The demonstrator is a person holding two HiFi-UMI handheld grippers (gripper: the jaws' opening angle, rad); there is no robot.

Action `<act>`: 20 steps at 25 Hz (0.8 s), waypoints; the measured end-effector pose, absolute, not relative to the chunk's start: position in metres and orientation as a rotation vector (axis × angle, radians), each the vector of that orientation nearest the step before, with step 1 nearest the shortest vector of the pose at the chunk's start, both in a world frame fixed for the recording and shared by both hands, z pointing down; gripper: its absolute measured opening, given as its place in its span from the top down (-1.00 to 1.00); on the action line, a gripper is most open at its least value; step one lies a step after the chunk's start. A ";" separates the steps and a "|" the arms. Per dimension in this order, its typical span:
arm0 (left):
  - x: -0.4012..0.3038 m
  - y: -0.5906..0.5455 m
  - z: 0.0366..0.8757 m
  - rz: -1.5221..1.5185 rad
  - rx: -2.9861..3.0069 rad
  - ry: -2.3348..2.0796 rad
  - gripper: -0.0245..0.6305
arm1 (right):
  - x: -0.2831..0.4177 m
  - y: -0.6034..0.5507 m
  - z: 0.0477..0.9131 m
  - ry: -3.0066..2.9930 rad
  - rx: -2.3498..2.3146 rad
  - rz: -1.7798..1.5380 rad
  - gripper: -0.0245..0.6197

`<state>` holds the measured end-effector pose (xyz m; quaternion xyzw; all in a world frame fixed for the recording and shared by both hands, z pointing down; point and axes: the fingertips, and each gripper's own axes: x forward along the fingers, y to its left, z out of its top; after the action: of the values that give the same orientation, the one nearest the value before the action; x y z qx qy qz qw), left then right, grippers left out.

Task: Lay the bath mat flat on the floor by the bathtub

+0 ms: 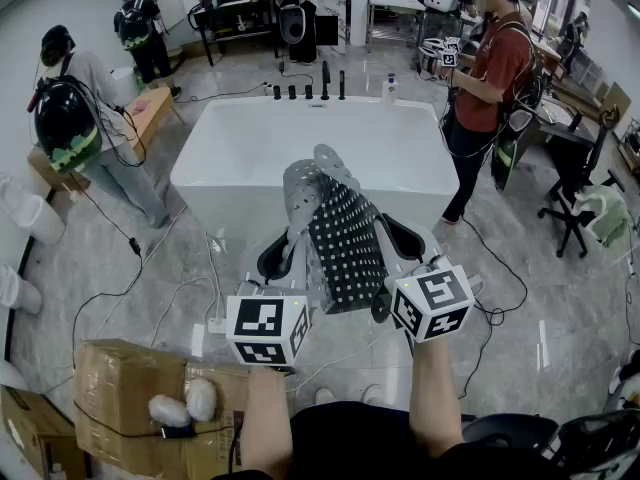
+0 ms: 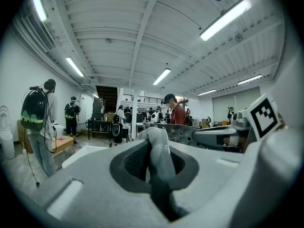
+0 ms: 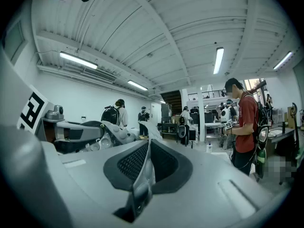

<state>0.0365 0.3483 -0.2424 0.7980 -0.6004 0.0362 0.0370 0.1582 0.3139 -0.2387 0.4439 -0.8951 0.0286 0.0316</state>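
Bath mat (image 1: 335,233) hangs crumpled, apparently clear of the floor, before the bathtub (image 1: 240,153); left gripper (image 2: 156,158) and right gripper (image 3: 146,165) each have jaws clamped on its edge.

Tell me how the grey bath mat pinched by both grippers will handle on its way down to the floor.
Probably floppy: the bath mat curls and folds between the left gripper and right gripper. Likely light, since only a thin edge sits in each pair of fingers. Its dotted, rubbery-looking face may cling rather than slide.
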 end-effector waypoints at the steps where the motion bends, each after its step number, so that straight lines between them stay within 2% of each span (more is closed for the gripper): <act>1: 0.040 0.355 -0.243 0.119 2.449 -1.847 0.87 | 0.161 0.320 -0.238 -2.761 1.364 0.094 0.85; 11: 0.071 0.392 -0.252 0.165 2.444 -1.904 0.87 | 0.177 0.350 -0.239 -2.798 1.300 0.064 0.85; 20: 0.108 0.388 -0.275 0.115 2.476 -1.893 0.87 | 0.220 0.347 -0.252 -2.859 1.322 0.084 0.85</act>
<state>0.1076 0.3885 -0.2747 0.7938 -0.6070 0.0370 0.0115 0.2200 0.3475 -0.2517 0.4194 -0.9074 0.0265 -0.0048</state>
